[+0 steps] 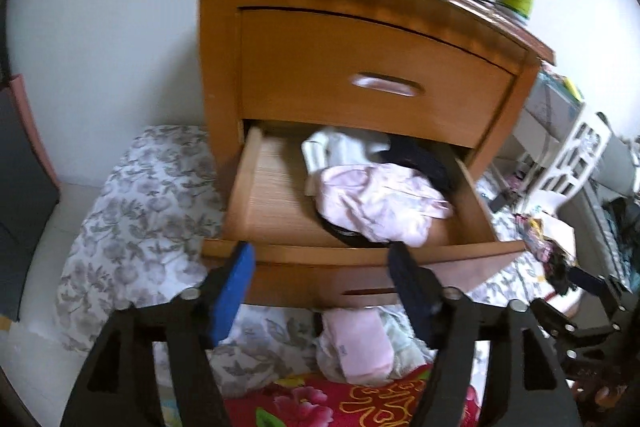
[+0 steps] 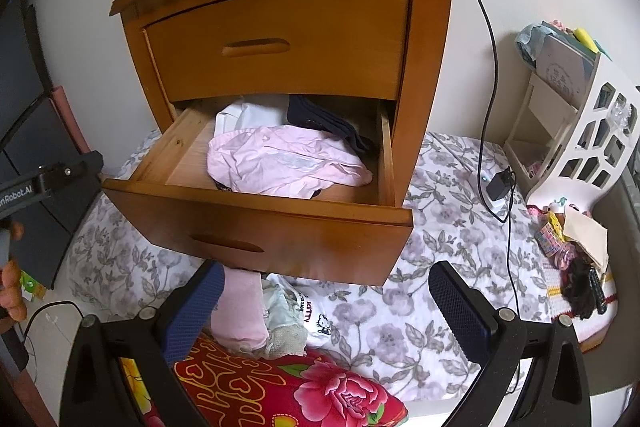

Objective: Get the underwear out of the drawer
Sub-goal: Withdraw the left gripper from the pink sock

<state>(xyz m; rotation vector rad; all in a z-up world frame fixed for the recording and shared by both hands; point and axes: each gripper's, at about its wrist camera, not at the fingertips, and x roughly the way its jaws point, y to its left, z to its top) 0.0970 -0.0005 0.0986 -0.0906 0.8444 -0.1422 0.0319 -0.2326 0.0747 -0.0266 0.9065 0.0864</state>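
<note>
A crumpled pink undergarment (image 1: 380, 205) lies toward the right side of the open lower drawer (image 1: 248, 203) of a wooden nightstand (image 1: 360, 39), white and dark garments behind it near the drawer's back. The left gripper (image 1: 322, 267) hovers at the drawer's front edge, jaws spread wide and empty, the garment just ahead and slightly right. The right gripper (image 2: 328, 291), also agape and empty, sits lower, below the drawer front, seemingly farther off.
</note>
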